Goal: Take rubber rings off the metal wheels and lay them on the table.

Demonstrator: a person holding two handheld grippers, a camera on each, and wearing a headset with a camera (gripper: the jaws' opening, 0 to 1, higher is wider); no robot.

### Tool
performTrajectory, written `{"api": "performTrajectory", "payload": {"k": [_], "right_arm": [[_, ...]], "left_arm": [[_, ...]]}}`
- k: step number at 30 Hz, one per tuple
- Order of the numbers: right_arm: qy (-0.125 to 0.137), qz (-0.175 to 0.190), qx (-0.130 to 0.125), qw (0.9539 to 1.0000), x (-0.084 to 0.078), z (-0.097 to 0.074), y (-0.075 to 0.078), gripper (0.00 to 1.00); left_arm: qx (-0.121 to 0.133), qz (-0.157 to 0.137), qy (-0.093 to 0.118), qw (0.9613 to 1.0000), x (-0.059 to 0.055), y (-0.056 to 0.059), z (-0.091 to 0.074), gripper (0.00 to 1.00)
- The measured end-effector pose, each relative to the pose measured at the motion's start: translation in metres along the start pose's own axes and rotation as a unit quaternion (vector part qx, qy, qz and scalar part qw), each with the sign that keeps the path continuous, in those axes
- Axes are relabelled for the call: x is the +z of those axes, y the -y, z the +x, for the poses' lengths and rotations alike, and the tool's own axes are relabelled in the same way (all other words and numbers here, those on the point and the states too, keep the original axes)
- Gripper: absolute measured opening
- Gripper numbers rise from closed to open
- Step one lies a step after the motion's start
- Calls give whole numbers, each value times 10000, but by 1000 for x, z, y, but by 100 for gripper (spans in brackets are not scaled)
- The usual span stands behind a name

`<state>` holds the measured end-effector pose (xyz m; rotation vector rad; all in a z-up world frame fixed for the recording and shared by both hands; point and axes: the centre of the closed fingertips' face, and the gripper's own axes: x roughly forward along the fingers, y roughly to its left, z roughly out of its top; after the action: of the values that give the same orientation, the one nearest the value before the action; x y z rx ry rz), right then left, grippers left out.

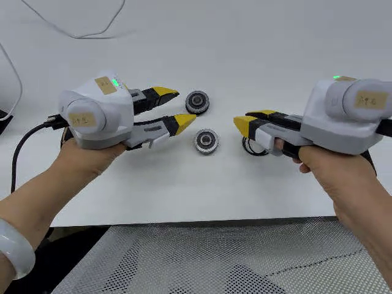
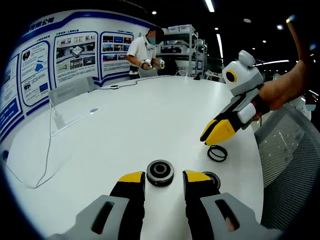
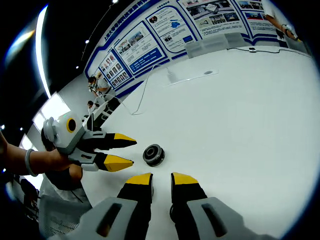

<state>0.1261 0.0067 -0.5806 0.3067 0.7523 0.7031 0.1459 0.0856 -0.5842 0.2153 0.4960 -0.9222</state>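
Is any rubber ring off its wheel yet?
Off: one bare ring lies flat on the table by the right gripper, its middle empty.

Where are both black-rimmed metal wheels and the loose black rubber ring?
Far black-rimmed metal wheel [image 1: 197, 101], head view, hub.
Near black-rimmed metal wheel [image 1: 206, 141], head view, hub.
Loose black rubber ring [image 2: 218, 160], left gripper view, near band edge.

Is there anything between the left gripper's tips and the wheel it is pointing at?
No. In the head view and the left gripper view, just bare white table lies between the left gripper and the far wheel.
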Motion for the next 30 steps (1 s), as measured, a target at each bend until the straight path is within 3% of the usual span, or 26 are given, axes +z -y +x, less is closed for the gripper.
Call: {"api": "performTrajectory", "payload": {"k": [10,17,30], "right_arm": [[46,529,310,9981,4,36,-8,14],[64,831,383,9958,2,42,-6,14],[130,1151,470,9922,1,47,-6,14]], "left_arm": [[-13,94,-43,9999,7,2,15,24],[-36,133,-91,9999,9,2,22,19],[-88,274,-290,9992,1,3,28,15]]}}
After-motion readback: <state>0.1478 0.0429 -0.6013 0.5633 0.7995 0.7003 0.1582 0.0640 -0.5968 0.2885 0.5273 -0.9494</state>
